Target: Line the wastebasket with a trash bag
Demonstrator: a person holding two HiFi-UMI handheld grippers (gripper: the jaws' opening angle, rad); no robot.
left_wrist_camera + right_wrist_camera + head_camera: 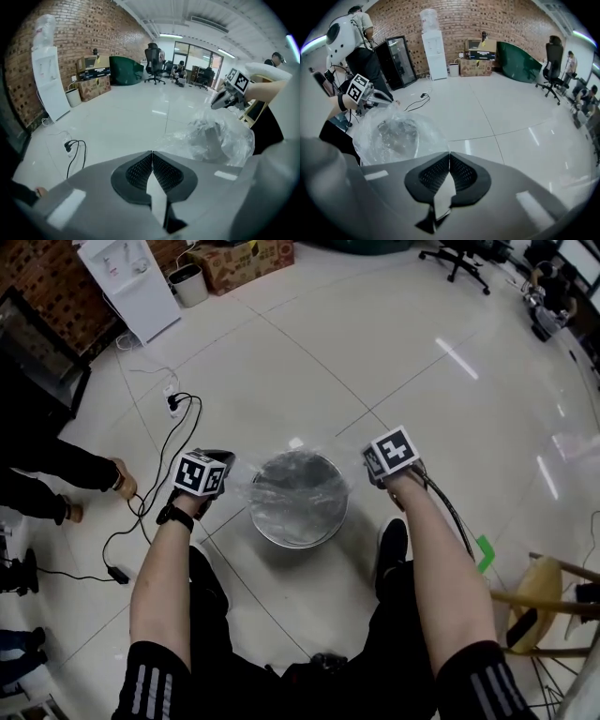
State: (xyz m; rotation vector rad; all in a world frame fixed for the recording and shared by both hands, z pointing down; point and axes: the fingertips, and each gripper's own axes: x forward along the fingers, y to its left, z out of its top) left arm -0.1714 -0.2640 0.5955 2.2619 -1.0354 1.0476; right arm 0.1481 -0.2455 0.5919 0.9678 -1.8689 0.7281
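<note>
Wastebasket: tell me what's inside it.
A clear trash bag is spread over the mouth of the wastebasket. Through the crinkled film only a grey interior shows, and I can't tell whether anything lies at the bottom.

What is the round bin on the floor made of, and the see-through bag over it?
The wastebasket looks like silvery-grey metal: its rim shines, though the bag blurs it. The trash bag seems thin clear plastic film: glossy, crinkled, and you see through it.
</note>
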